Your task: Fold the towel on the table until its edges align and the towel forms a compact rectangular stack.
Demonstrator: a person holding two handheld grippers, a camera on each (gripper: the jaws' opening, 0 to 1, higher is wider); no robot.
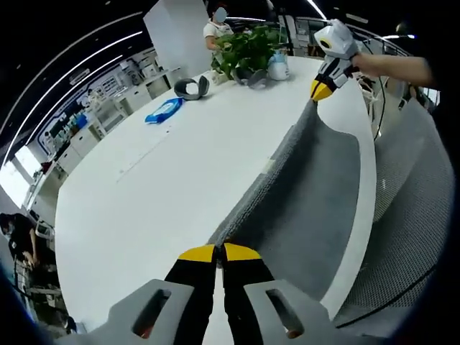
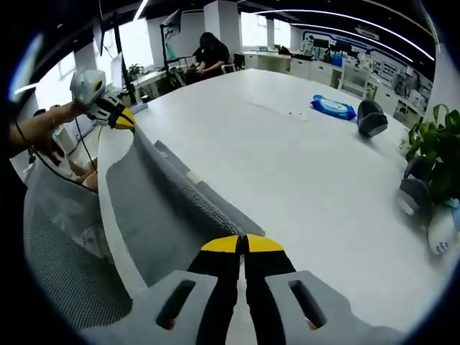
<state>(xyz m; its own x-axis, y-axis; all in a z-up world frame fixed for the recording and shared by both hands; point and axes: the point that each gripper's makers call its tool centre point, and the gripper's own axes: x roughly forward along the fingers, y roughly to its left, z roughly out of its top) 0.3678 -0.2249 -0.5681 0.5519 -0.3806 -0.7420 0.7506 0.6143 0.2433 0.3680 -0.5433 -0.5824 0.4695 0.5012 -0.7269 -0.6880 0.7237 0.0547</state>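
So the towel (image 1: 316,187) is stretched lengthwise along the counter (image 1: 165,180) edge, each end pinched by clamped tongs: left tongs (image 1: 218,253), right tongs (image 2: 242,244).

Your work surface: large white table (image 1: 165,187), rounded edge. Gray towel (image 1: 309,187) lies along near edge, one long side raised off tabletop. Far side: blue packet (image 1: 164,110) flat on top, gray headset-like object (image 1: 191,87) beside it, potted plant (image 1: 248,50) further along, white-and-blue container (image 1: 278,66) just beside plant.
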